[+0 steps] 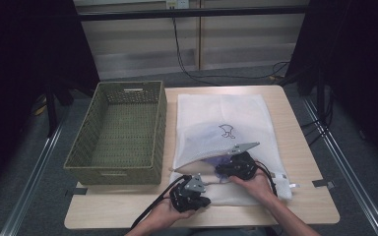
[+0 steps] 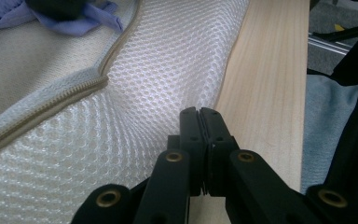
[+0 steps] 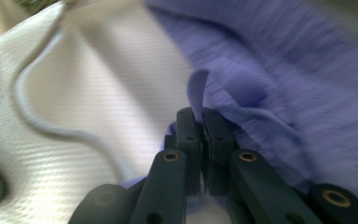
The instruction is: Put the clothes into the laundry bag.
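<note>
A white mesh laundry bag [image 1: 221, 113] lies on the wooden table [image 1: 302, 142], its zippered mouth [image 2: 46, 100] facing the person and standing open. A purple garment [image 1: 210, 162] lies in that mouth, partly inside the bag. My right gripper [image 1: 225, 170] is shut on a fold of the purple garment [image 3: 284, 70], which rises from between its jaws [image 3: 200, 114]. My left gripper [image 1: 195, 187] sits at the bag's near edge, jaws closed [image 2: 200, 112] on the mesh [image 2: 168, 60] where it meets the table [image 2: 270, 70].
A green woven basket [image 1: 118, 132] stands on the left half of the table, beside the bag. Cables trail from both grippers toward the person. Dark curtains and metal rails flank the table.
</note>
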Tool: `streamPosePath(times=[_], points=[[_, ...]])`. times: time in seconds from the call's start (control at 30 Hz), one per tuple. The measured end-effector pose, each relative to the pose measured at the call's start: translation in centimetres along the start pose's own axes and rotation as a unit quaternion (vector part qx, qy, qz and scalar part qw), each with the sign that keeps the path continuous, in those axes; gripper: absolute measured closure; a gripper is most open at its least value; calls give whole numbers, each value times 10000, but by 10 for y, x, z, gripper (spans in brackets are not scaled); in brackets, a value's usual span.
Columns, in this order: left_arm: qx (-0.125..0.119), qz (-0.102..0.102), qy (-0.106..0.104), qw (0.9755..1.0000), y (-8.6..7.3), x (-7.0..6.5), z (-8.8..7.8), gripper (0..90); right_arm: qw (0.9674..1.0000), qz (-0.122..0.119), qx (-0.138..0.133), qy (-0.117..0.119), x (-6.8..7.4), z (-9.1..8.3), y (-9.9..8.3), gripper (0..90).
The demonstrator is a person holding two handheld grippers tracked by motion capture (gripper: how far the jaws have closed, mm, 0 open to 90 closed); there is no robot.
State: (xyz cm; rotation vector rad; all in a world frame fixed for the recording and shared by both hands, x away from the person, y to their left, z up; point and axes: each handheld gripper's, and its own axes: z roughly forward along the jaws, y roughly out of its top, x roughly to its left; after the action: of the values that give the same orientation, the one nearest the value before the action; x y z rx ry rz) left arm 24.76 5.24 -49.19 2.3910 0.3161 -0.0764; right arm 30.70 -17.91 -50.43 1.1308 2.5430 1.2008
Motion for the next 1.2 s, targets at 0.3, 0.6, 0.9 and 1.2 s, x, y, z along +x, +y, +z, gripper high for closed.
streamPosePath(times=[0.3,0.6,0.9,1.2], points=[[-4,3,-2,10000,0,0,0,888,9998,111,-66,-116,-10,3,4,850],[-38,43,-7,10000,0,0,1,889,9988,138,-153,-439,-12,7,8,834],[96,98,2,9999,1,1,-1,889,9973,245,-201,-668,-19,8,12,823],[111,98,0,9999,1,1,-1,889,9965,318,-280,-714,-22,10,13,817]])
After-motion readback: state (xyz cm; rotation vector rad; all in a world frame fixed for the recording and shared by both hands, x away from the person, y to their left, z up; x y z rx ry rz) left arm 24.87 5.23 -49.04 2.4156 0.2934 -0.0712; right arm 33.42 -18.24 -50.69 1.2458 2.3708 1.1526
